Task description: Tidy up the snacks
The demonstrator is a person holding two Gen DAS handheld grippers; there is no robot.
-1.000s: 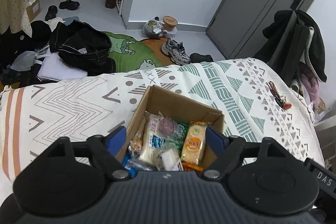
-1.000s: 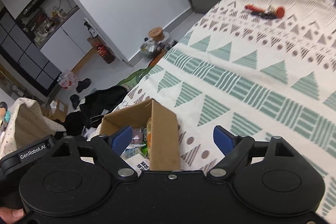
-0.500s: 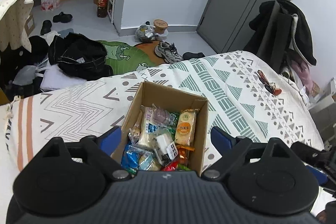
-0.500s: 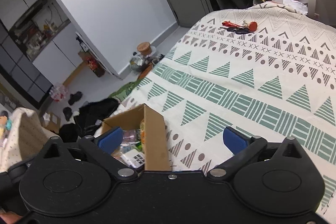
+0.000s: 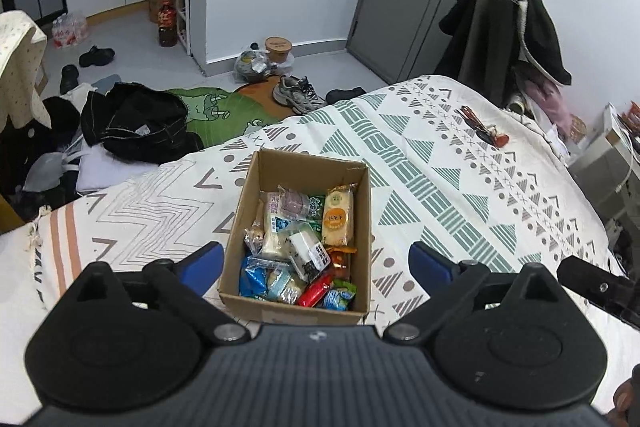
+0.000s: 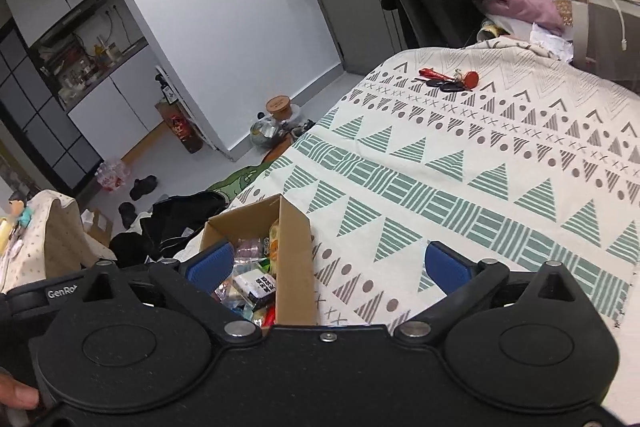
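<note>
An open cardboard box (image 5: 248, 201) sits on the patterned bedspread (image 5: 440, 179), packed with several wrapped snacks: a yellow-and-orange pack (image 5: 338, 215), a purple pack (image 5: 294, 203), a blue pack (image 5: 252, 277) and a red stick (image 5: 314, 293). My left gripper (image 5: 316, 265) hovers above the box's near end, open, with nothing between its blue fingertips. From the right wrist view the same box (image 6: 296, 259) lies at lower left. My right gripper (image 6: 330, 263) is open and empty over the box's right wall and the bedspread (image 6: 480, 187).
A bunch of keys with red tags (image 6: 448, 81) lies far out on the bed. Beyond the bed's edge the floor holds black clothes (image 5: 140, 125), a green rug (image 5: 216, 111) and sneakers (image 5: 298, 93). A chair draped with coats (image 5: 504, 27) stands at the right.
Both grippers have pulled up and back from the box, so the whole box and more of the bed show. Both stay open and empty.
</note>
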